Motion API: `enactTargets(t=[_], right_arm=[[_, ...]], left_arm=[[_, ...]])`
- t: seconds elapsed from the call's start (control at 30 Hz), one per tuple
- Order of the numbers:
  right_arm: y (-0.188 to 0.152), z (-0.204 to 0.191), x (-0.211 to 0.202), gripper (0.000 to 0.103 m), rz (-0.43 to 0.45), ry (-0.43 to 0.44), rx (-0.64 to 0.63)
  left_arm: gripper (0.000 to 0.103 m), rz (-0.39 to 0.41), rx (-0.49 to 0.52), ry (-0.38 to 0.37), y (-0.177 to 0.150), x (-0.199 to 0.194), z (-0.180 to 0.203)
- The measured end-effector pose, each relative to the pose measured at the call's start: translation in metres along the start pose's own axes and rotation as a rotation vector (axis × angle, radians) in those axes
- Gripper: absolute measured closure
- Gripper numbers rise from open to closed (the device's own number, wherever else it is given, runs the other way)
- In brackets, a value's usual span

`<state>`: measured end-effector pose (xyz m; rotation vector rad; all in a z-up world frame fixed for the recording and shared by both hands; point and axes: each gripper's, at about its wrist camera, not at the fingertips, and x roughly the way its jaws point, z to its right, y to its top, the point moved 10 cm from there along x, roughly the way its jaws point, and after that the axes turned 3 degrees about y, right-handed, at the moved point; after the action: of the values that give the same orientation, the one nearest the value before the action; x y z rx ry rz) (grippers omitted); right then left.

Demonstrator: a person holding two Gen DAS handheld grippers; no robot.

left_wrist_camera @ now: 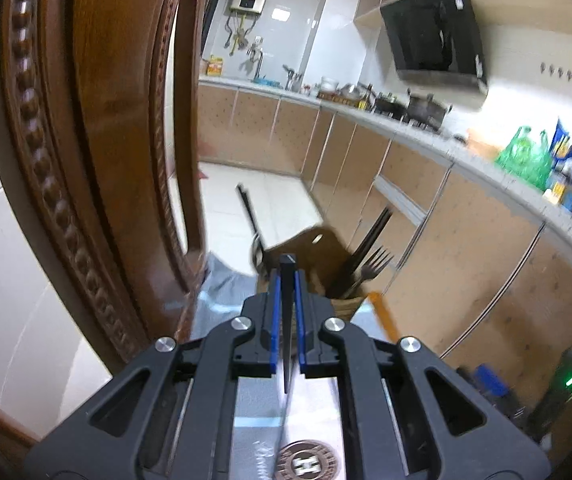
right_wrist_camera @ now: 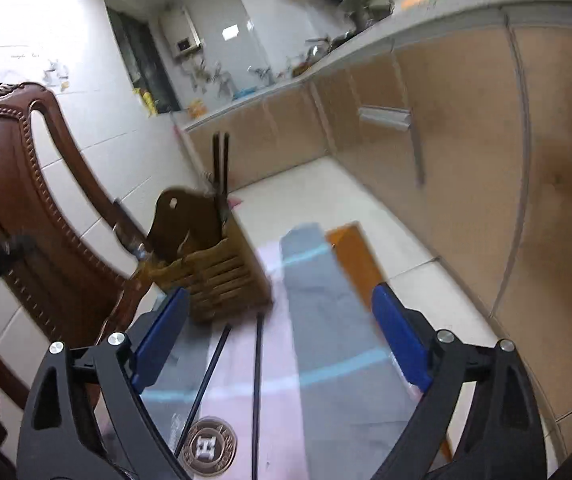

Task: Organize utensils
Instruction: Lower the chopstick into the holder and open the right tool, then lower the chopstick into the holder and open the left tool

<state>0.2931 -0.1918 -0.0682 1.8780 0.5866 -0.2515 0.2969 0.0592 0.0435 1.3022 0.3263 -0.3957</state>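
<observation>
In the left wrist view my left gripper (left_wrist_camera: 287, 276) is shut on a thin dark utensil handle (left_wrist_camera: 287, 320) that runs upright between its blue pads, just in front of a wooden utensil holder (left_wrist_camera: 314, 248). The holder has dark chopsticks (left_wrist_camera: 370, 240) and forks (left_wrist_camera: 374, 264) in its right side and a spoon (left_wrist_camera: 257, 249) at its left. In the right wrist view my right gripper (right_wrist_camera: 282, 316) is open and empty above two black chopsticks (right_wrist_camera: 257, 360) that lie on the cloth-covered table (right_wrist_camera: 326, 320), in front of the same holder (right_wrist_camera: 214, 276).
A carved wooden chair (left_wrist_camera: 98, 120) stands close on the left, and it shows in the right wrist view (right_wrist_camera: 18, 184). Kitchen cabinets and a cluttered counter (left_wrist_camera: 426, 128) run along the right. A round brown coaster (right_wrist_camera: 208, 446) lies on the table near me.
</observation>
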Motion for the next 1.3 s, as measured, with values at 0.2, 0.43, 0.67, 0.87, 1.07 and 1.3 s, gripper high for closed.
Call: enactTargets(t=[0.2, 0.43, 0.67, 0.87, 1.07, 1.3], right_arm=[[0.008, 0.016, 0.007, 0.013, 0.029, -0.02, 0.011], [0.015, 0.028, 0.005, 0.013, 0.022, 0.002, 0.035], [0.017, 0.029, 0.007, 0.013, 0.012, 0.024, 0.054], [0.018, 0.026, 0.011, 0.013, 0.002, 0.03, 0.046], [0.013, 0.019, 0.017, 0.013, -0.021, 0.031, 0.017], [-0.005, 0.003, 0.028, 0.013, -0.103, 0.023, -0.072]], left_arm=[[0.097, 0.093, -0.061, 0.001, 0.059, -0.02, 0.012], [0.097, 0.142, -0.061, 0.036, 0.123, -0.004, 0.017], [0.097, 0.051, -0.087, 0.041, 0.118, 0.075, 0.007], [0.096, -0.101, -0.107, 0.004, 0.066, 0.144, 0.003], [0.025, -0.109, 0.02, 0.051, 0.014, 0.117, 0.01], [0.01, -0.174, 0.175, 0.084, -0.092, 0.043, 0.033]])
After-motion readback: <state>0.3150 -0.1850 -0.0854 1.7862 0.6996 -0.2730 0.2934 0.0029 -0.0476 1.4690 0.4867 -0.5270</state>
